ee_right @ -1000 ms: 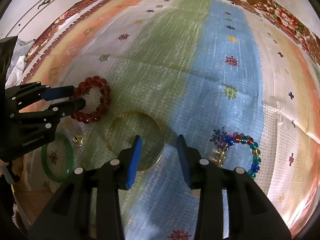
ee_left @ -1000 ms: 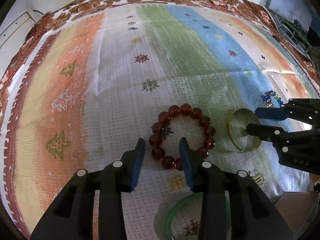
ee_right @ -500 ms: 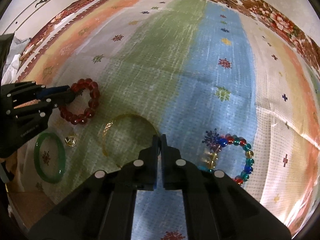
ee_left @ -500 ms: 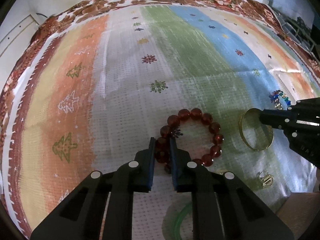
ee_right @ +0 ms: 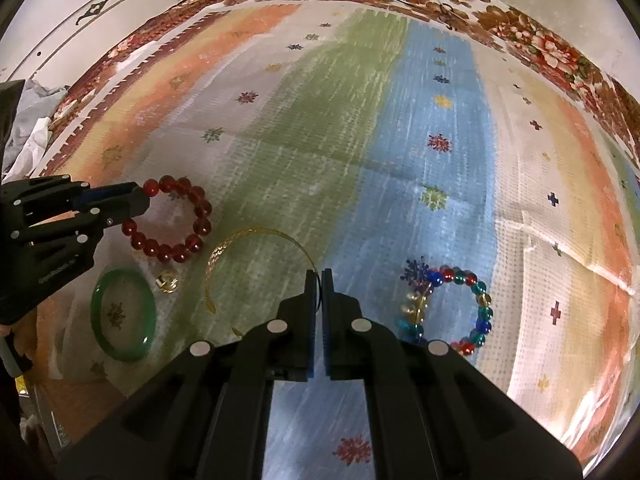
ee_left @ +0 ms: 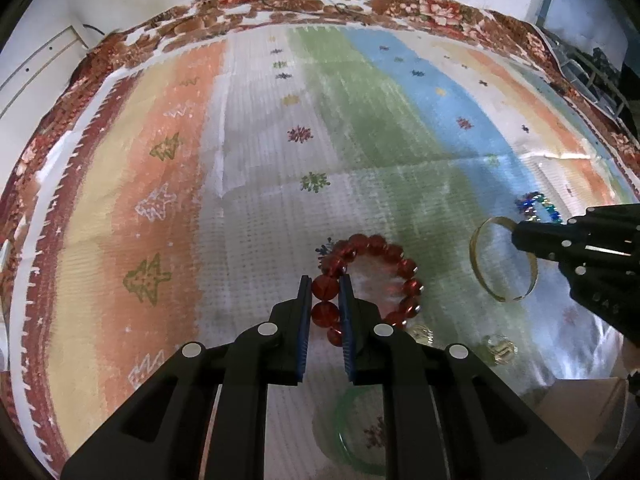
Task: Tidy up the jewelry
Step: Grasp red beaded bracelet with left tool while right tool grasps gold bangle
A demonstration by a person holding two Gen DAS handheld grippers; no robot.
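On the striped cloth (ee_left: 256,184), both grippers grip jewelry.
Low centre of the left wrist view, left gripper (ee_left: 325,292) pinches the red bead bracelet (ee_left: 400,276); low centre of the right wrist view, right gripper (ee_right: 319,288) clamps the thin gold bangle (ee_right: 240,238).

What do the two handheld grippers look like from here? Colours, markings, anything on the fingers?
Both the left gripper and right gripper are matte black plastic with angular cut-out fingers, blue ribbed pads on the inner faces, and round silver pins at the joints. Small pale lettering marks each body, too small to read.
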